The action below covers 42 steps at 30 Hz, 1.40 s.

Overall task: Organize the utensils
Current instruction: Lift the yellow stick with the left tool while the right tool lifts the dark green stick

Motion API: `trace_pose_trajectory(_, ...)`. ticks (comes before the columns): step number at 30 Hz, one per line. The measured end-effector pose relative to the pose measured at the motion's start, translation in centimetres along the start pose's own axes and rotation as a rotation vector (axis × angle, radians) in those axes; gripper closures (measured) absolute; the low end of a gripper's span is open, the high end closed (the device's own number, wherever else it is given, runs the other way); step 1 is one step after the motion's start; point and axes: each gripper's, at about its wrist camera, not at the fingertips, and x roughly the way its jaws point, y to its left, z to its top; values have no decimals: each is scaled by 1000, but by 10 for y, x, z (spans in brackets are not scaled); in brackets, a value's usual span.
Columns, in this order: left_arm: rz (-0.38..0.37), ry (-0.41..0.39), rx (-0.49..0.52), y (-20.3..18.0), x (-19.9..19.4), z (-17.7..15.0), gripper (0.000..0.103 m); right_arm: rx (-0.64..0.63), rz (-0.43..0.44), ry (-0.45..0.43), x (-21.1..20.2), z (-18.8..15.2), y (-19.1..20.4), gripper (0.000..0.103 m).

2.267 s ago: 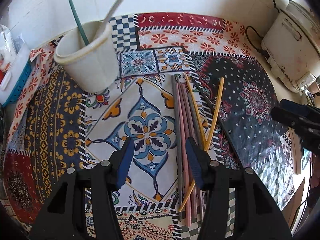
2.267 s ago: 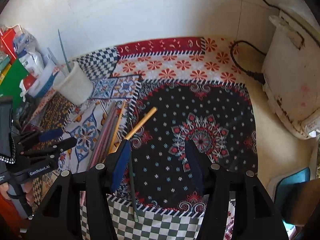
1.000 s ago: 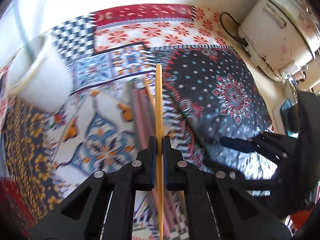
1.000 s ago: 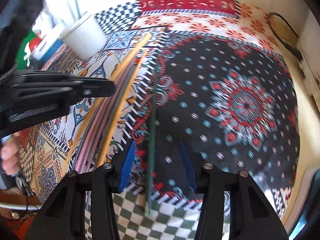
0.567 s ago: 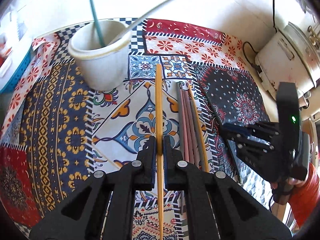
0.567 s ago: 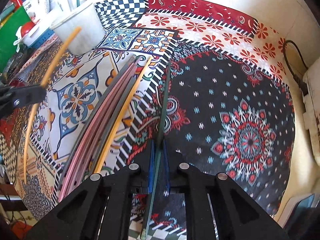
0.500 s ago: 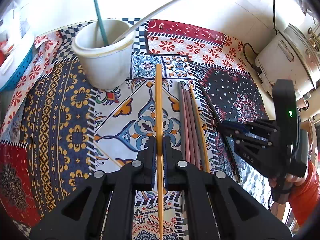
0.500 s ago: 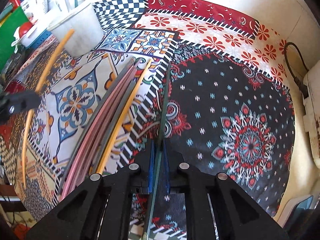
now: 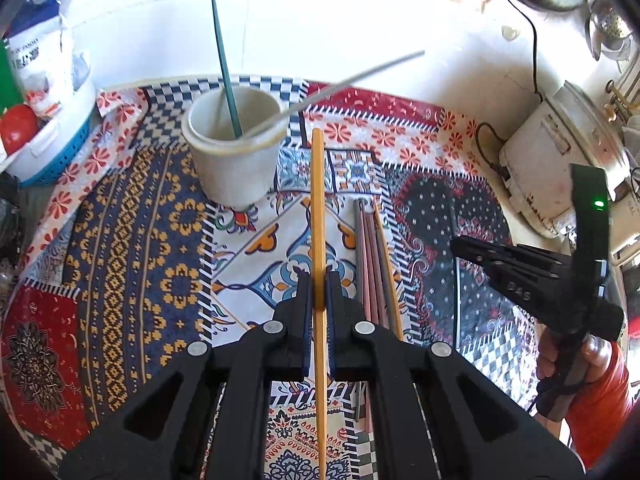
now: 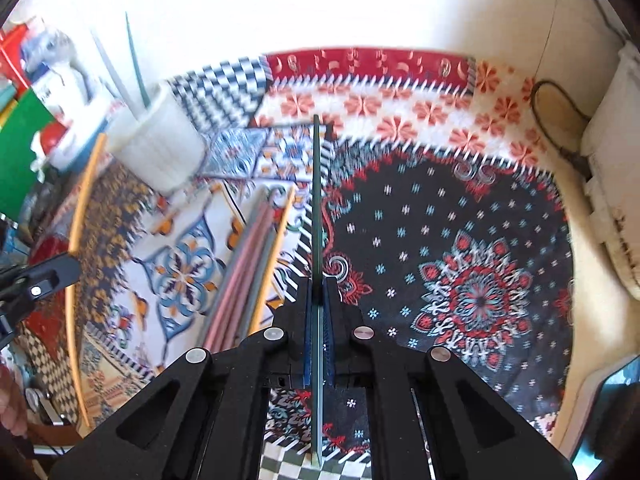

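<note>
In the left wrist view, the basket (image 9: pixel 52 148) at 10 o'clock is cut off by the frame edge. The white cup (image 9: pixel 236 148) at 11 o'clock stands on the patterned cloth (image 9: pixel 132 248) covering the counter, with a green stick (image 9: pixel 226 68) and a grey stick (image 9: pixel 344 80) leaning out of it; their lower ends are hidden inside. The left gripper (image 9: pixel 318 292) has its fingers pinching a yellow chopstick (image 9: pixel 318 208), whose tip points to 12 o'clock, just right of the cup. The loose chopsticks (image 9: pixel 376 256) lie on the cloth at 1 o'clock, their near ends hidden behind the gripper. The rice cooker (image 9: pixel 560 168) sits at 2 o'clock by the cloth's edge.

In the blurred right wrist view, the right gripper (image 10: pixel 318 304) has its fingers pinching a dark green chopstick (image 10: pixel 317 200) over the cloth's open dark patch.
</note>
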Motion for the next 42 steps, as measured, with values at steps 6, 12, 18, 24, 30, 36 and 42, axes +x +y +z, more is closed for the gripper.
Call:
trace_pose_trajectory(6, 4, -54, -7, -1, -18, 9, 98, 13, 21, -109, -38, 4, 3, 98)
trace_pose_trajectory(12, 2, -108, -10, -2, -35, 17, 98, 17, 33, -187, -64, 10, 7, 99)
trace_pose_trajectory(18, 7, -156, -19, -1, -50, 26, 98, 13, 39, -235, -80, 21, 10, 99)
trace_pose_trajectory(24, 21, -205, -38, 7, -63, 39, 98, -10, 38, -280, -92, 39, 14, 99)
trace_pose_trajectory(30, 50, -268, -58, 17, -76, 55, 98, -44, 63, -324, -106, 56, 23, 99)
trace_pose_trajectory(36, 94, -341, -89, 31, -87, 77, 98, -88, 105, -368, -115, 73, 37, 99)
trace_pose_trajectory(42, 148, -411, -130, 44, -89, 104, 98, -138, 145, -399, -116, 99, 54, 99)
